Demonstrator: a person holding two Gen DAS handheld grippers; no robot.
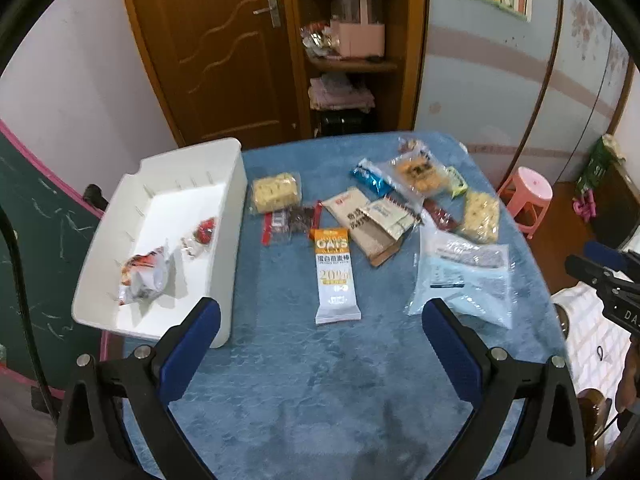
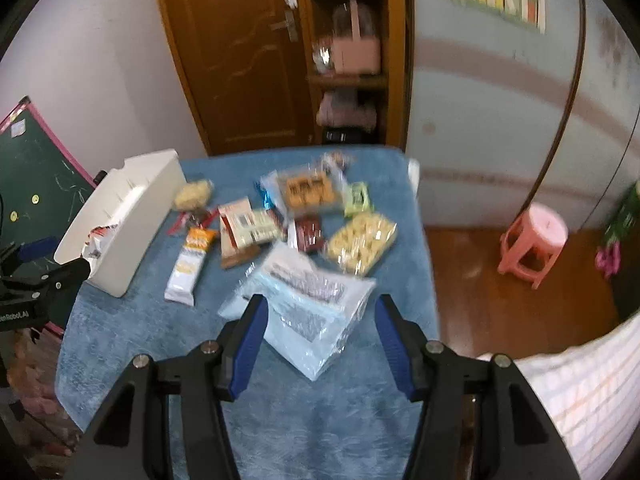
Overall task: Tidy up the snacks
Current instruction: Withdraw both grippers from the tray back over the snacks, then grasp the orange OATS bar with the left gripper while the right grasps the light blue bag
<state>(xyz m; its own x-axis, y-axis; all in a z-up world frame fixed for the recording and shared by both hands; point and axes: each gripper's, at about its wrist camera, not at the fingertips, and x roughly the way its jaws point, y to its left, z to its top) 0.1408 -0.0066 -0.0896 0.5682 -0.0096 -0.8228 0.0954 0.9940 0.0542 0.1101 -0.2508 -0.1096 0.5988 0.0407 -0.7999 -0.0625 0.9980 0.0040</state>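
Note:
Several wrapped snacks lie scattered on the blue table cloth (image 1: 320, 380). A white bin (image 1: 224, 184) at the left holds two red-and-white packets (image 1: 146, 276). An oat bar (image 1: 335, 276) lies ahead of my left gripper (image 1: 320, 312), which hovers open and empty above the cloth. My right gripper (image 2: 320, 312) is open over a pale blue clear bag (image 2: 308, 312), its fingers apart from it. Yellow cracker packs (image 2: 362, 242), a brown packet (image 2: 236, 232) and a biscuit tray (image 2: 310, 192) lie farther back. The bin (image 2: 132, 240) shows at the left in the right wrist view.
A wooden door and open shelves (image 1: 352, 60) stand behind the table. A pink stool (image 2: 534, 242) sits on the wood floor at the right. A green chalkboard (image 2: 36, 188) leans at the left. The other gripper (image 1: 608, 280) shows at the right edge.

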